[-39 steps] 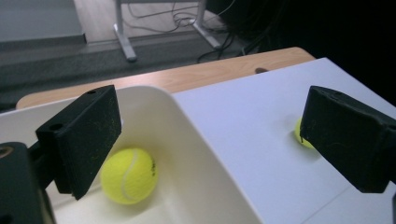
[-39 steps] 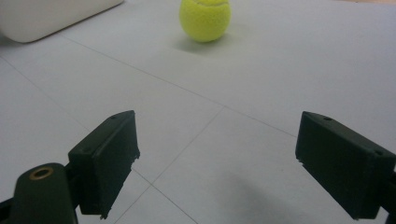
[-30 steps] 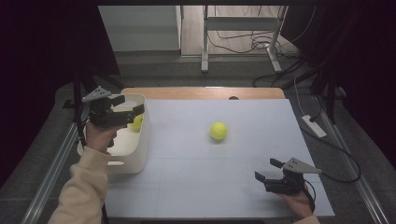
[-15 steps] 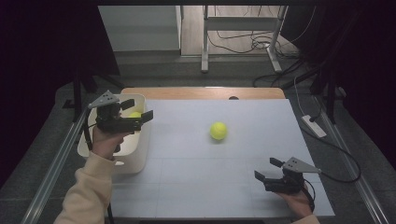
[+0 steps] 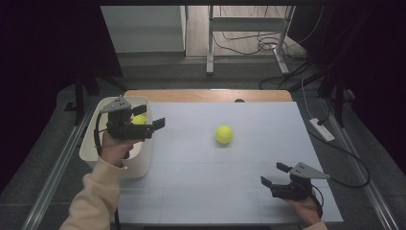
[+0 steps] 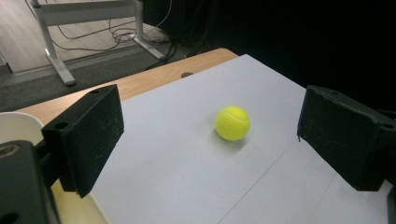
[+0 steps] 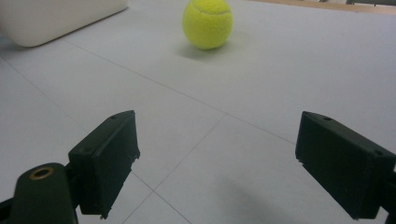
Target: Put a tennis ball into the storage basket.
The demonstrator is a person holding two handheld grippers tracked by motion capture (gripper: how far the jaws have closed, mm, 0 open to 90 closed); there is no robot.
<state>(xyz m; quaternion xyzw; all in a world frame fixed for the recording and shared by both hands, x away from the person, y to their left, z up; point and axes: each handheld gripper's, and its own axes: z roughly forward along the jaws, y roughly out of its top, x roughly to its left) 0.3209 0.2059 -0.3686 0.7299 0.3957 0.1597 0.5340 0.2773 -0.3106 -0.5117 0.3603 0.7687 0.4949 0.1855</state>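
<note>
The high view looks forward and down from above the person's side, taking in the whole white-covered worktop. The left gripper view rides above the round white plastic tub at the worktop's left edge and faces across the surface. The right gripper view sits low, just over the worktop, looking level along it. All three share the fuzzy yellow tennis ball mid-worktop.

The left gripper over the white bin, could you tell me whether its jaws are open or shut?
Open: the left gripper shows both black jaws wide apart, nothing between them, with the tennis ball lying farther off.
</note>
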